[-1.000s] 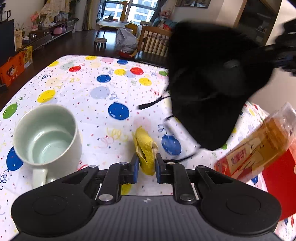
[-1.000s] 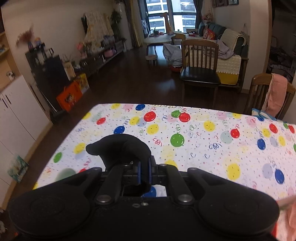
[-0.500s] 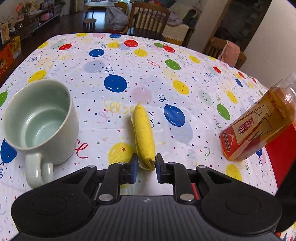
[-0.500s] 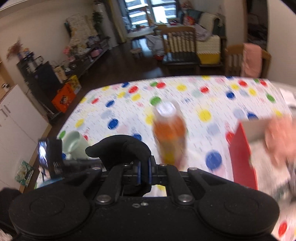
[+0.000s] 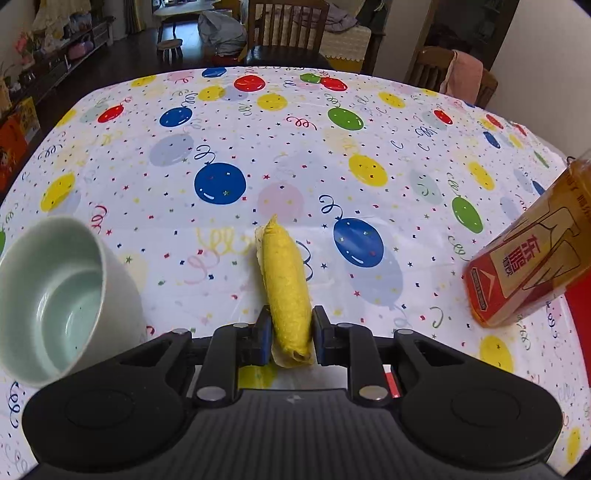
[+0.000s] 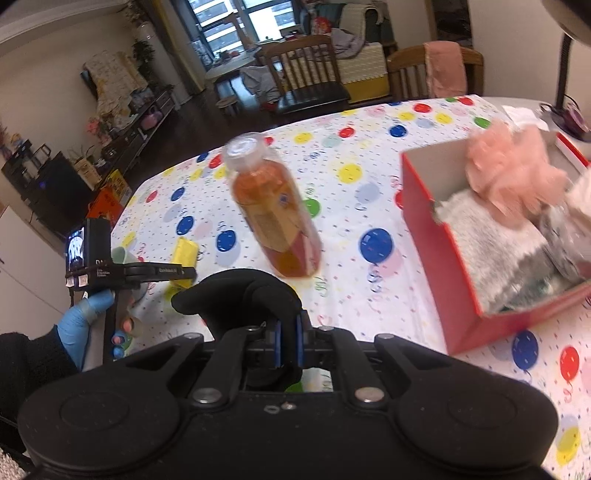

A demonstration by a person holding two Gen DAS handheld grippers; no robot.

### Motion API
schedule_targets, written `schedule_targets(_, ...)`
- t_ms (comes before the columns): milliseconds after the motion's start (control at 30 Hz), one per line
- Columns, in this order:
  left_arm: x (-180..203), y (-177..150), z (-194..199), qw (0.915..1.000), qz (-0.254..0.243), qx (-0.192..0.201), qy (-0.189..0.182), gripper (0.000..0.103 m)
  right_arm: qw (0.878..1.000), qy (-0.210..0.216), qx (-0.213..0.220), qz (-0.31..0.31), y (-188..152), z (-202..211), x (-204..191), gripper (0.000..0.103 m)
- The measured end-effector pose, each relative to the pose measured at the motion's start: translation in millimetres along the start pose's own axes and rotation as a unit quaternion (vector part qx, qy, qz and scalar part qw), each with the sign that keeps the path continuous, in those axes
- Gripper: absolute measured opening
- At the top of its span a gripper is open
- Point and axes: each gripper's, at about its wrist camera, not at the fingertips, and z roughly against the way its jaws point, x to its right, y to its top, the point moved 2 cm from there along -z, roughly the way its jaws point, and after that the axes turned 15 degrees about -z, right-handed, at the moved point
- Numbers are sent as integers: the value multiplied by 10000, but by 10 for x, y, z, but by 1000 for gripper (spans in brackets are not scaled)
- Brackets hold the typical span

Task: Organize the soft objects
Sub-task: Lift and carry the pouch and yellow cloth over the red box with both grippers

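Where tablecloth (image 5: 258, 155) spreads, chairs (image 5: 284, 22) behind.

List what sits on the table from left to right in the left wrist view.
Pale green mug → yellow rolled cloth, its near end between the left claw fingers → tea bottle at the right edge.

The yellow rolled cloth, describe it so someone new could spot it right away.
On the balloon-print tablecloth, look between the pale green mug and the tea bottle. The yellow rolled cloth lies there, its near end between the left gripper fingers, the only yellow soft roll.
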Motion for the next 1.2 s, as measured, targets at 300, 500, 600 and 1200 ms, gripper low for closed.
schedule_targets(300,131,14,159,9998,48,165,135,19,9996,37,165,-232,10,230,306,7)
schedule_targets(500,305,4,477,9996,109,250,111,19,9990,191,330,-235,170,398,509,7)
schedule_targets(600,389,-10,670,9993,234,286,36,19,9986,256,432,-155,289,502,615,7)
schedule_targets(1200,1443,317,1905,9902,-25,1316,-460,19,9916,365,1240,-44,1110,1248,1450,7)
